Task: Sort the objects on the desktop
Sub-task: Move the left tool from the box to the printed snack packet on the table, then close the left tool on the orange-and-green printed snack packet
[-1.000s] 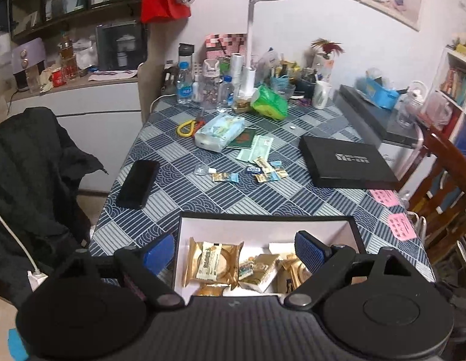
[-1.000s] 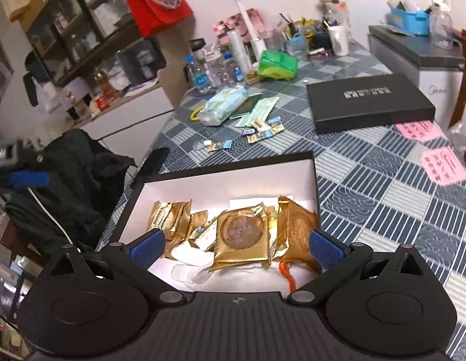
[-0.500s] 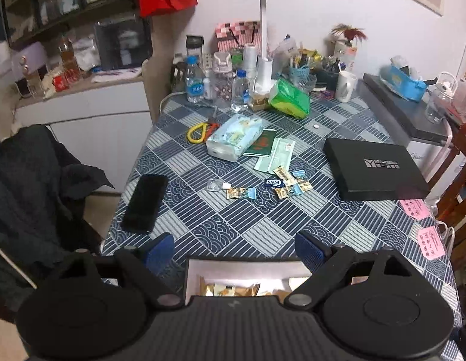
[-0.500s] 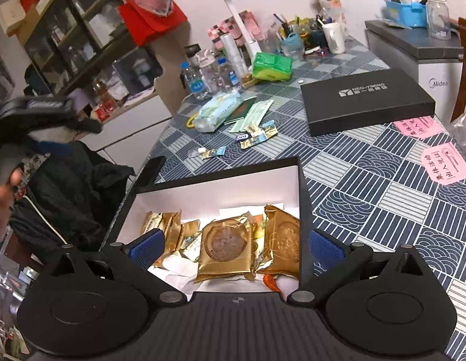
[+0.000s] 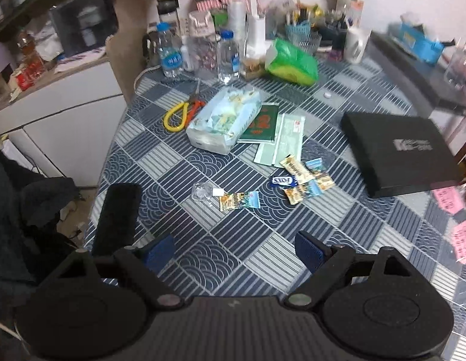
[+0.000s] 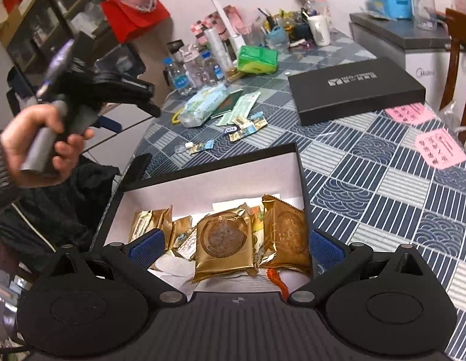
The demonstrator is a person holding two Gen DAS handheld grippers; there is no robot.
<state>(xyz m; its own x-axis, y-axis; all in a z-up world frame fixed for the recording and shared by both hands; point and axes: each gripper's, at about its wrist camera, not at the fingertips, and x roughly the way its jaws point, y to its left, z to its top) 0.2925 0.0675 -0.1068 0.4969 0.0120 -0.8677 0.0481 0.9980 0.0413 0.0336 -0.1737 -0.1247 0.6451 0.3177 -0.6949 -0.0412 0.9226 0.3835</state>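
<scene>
cluttered patterned table (image 5: 263, 258), shelves behind | left gripper (image 5: 234, 248) raised over table, empty, jaws apart | right gripper (image 6: 236, 245) above open box (image 6: 208, 177), jaws apart

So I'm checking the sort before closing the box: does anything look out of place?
Yes. Several small snack packets lie loose on the table beside the tissue pack, while the rest sit in the open box. The box's lid lies apart on the table. Both claws are open and empty.
</scene>
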